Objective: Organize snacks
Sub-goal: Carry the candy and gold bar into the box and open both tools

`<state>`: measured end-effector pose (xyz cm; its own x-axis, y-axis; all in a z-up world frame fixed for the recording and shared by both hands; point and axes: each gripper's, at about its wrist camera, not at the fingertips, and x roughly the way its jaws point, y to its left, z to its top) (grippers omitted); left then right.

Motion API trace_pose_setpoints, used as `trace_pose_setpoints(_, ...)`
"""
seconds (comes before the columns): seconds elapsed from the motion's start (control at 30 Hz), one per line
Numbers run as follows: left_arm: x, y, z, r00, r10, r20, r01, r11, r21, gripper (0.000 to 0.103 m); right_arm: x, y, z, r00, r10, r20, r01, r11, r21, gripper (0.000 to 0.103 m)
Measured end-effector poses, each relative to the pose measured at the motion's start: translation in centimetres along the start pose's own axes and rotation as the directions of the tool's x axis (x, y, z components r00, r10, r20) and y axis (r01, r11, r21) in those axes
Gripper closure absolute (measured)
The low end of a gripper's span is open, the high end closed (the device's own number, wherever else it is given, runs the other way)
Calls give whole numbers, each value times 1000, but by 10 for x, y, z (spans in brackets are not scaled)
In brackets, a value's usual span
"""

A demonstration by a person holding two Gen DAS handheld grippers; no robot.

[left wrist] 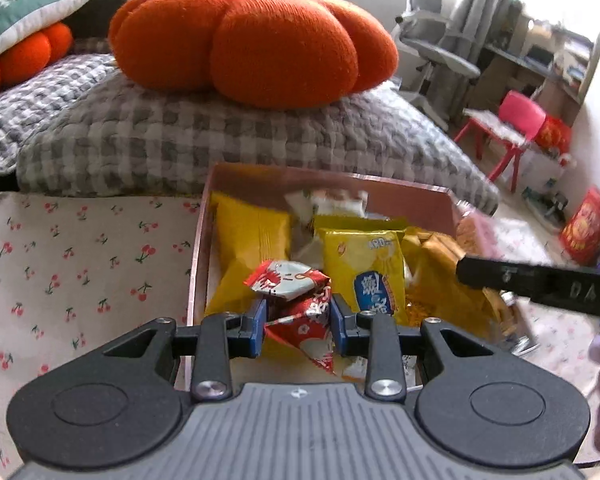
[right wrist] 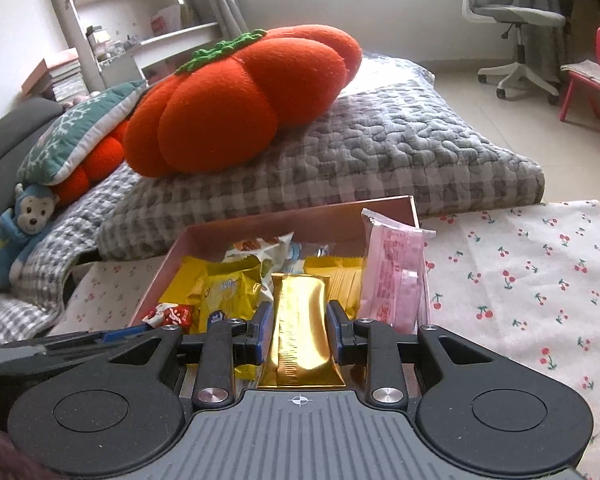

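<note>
Red-and-white packet (left wrist: pixel 300 320), pinched in my left gripper (left wrist: pixel 299 326); gold pouch (right wrist: pixel 298 340), clamped in my right gripper (right wrist: pixel 299 334). I held both over the pink box (right wrist: pixel 332 210) of snacks on cherry-print cloth (right wrist: pixel 520 264).

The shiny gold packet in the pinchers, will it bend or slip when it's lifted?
The gold packet probably flexes a bit: its sides pinch inward where the right hand-held gripper squeezes it. The glossy foil looks slippery, so it might slide if held loosely. It seems light, as a narrow pinch holds it over the pink box.
</note>
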<state>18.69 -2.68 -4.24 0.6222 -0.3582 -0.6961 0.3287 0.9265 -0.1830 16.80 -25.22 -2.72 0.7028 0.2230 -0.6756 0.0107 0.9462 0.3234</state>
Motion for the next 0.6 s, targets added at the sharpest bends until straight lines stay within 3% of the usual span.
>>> trace_pose_setpoints(0.27, -4, 1, -7, 1000, 4, 4, -4, 1000, -4, 69, 8, 0, -1, 1000, -1, 14, 1, 1000, 13, 71)
trace_pose_setpoints(0.37, -9, 5, -7, 1000, -12, -6, 12, 1000, -19, 60, 7, -2, 0, 1000, 6, -2, -6, 1000, 27, 69)
trace_pose_setpoints(0.6, -19, -3, -5, 1000, 6, -22, -6, 1000, -8, 42, -6, -2, 1, 1000, 10, 5, -11, 1000, 29, 52)
